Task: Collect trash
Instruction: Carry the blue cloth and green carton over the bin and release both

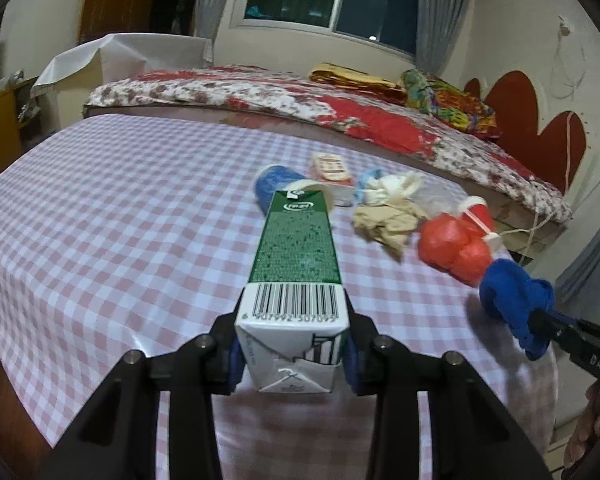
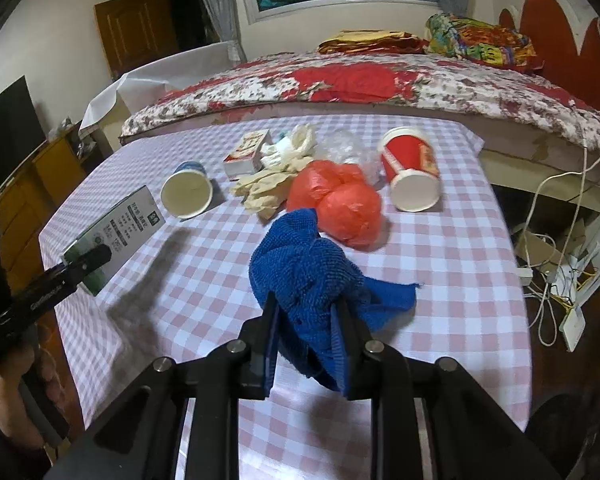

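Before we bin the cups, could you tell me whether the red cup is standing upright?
No, the red cup lies on its side on the checked tablecloth.

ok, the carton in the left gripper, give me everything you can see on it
The carton is a slim rectangular paperboard drink box: green speckled face, white end panel with a barcode and printed digits, and a grey-white side with small print in the right wrist view. Its folded end flaps face the camera. The left gripper is clamped on that near end, blue pads on both sides, holding it lengthwise above the checked tablecloth, pointing toward the blue paper cup. Nothing else touches it.
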`<action>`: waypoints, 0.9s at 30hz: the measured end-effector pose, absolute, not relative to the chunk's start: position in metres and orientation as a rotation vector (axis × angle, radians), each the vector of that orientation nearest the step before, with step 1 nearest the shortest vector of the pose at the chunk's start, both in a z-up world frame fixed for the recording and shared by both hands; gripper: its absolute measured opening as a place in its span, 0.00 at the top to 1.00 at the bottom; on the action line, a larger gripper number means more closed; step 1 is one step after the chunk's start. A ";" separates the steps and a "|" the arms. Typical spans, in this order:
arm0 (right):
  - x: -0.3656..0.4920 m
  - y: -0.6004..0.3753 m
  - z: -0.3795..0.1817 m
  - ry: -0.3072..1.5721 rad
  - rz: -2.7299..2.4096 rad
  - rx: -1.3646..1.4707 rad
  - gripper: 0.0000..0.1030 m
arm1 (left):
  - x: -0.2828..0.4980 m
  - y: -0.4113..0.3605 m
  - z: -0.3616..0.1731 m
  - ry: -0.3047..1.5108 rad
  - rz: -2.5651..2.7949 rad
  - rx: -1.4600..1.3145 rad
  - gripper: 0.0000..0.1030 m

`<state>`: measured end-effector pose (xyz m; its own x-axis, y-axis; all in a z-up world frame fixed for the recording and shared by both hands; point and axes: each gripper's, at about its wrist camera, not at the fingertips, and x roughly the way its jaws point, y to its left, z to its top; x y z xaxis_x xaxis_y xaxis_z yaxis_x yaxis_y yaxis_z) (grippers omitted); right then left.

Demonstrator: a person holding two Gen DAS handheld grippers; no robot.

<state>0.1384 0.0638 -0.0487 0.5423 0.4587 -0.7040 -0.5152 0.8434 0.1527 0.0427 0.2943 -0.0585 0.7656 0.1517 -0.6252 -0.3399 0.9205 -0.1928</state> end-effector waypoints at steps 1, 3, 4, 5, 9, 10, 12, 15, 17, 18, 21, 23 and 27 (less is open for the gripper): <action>0.138 0.059 -0.047 0.809 0.572 -0.074 0.76 | 0.044 0.289 -0.058 0.650 0.260 -0.301 0.62; 0.138 0.047 -0.043 0.802 0.554 -0.071 0.76 | 0.047 0.277 -0.057 0.651 0.233 -0.289 0.62; 0.139 0.042 -0.041 0.800 0.545 -0.069 0.76 | 0.048 0.272 -0.056 0.651 0.223 -0.285 0.62; 0.139 0.039 -0.040 0.799 0.539 -0.067 0.76 | 0.050 0.266 -0.054 0.651 0.208 -0.281 0.62; 0.139 0.014 -0.036 0.791 0.500 -0.049 0.76 | 0.059 0.238 -0.049 0.652 0.140 -0.259 0.62; 0.138 0.008 -0.035 0.787 0.489 -0.044 0.76 | 0.060 0.231 -0.048 0.652 0.127 -0.252 0.62; 0.138 -0.007 -0.032 0.779 0.464 -0.033 0.76 | 0.064 0.218 -0.046 0.655 0.098 -0.239 0.62; 0.137 -0.032 -0.028 0.770 0.426 -0.014 0.76 | 0.071 0.196 -0.043 0.656 0.051 -0.215 0.62; 0.139 -0.049 -0.026 0.766 0.401 0.001 0.76 | 0.076 0.180 -0.040 0.658 0.016 -0.197 0.62; 0.140 -0.059 -0.023 0.762 0.384 0.006 0.76 | 0.079 0.172 -0.039 0.659 -0.003 -0.188 0.62; 0.142 -0.090 -0.017 0.749 0.332 0.014 0.76 | 0.084 0.150 -0.036 0.658 -0.051 -0.167 0.62; 0.142 -0.109 -0.014 0.744 0.303 0.020 0.76 | 0.088 0.136 -0.034 0.658 -0.078 -0.157 0.62; 0.139 -0.151 -0.009 0.738 0.232 0.020 0.76 | 0.094 0.103 -0.032 0.663 -0.146 -0.130 0.62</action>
